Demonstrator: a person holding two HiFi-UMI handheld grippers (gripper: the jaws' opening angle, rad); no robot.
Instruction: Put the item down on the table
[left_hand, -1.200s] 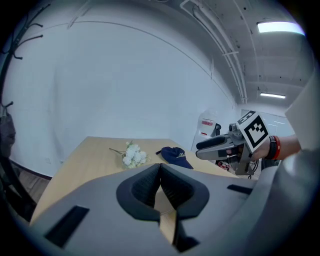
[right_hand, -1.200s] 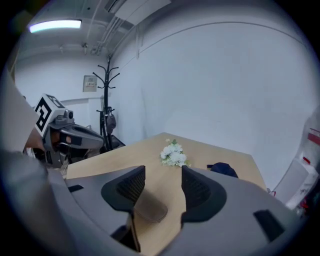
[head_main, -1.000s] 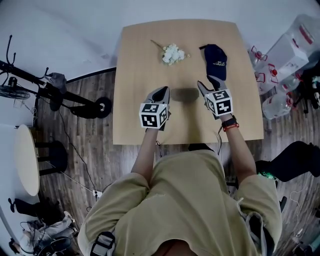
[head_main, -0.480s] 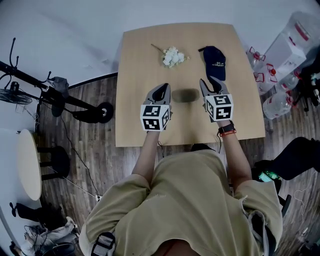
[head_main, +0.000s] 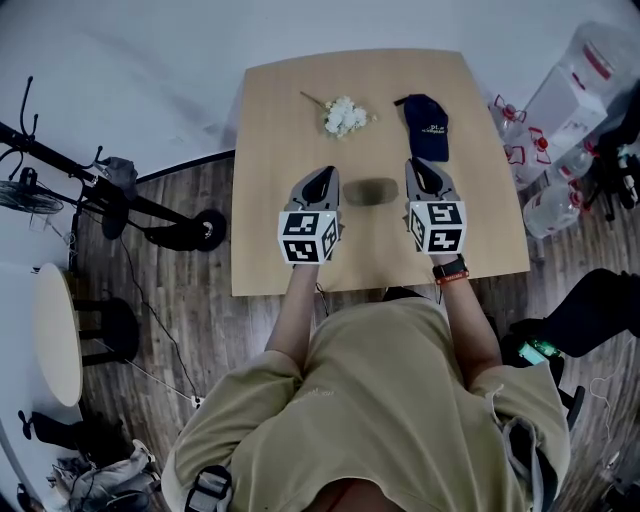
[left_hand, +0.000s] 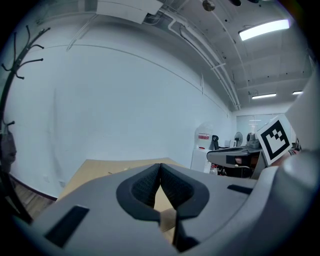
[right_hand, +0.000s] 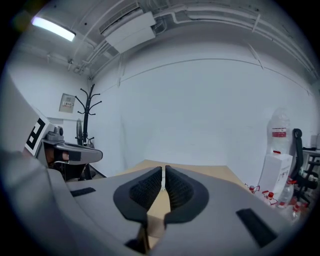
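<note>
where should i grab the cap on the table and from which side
The cap's near end, probably the brim: it looks thin, lies flat on the table and points at you. Come in low from the near side, one jaw under it. The right tongs, closing with nothing between them, hover just short of it in the head view.

Navy cap (head_main: 428, 124) with white print, white flower bunch (head_main: 343, 115) ahead of grey left gripper (head_main: 324, 175), black-and-white marker cube (head_main: 307, 236), pale tan table (head_main: 270, 150).
</note>
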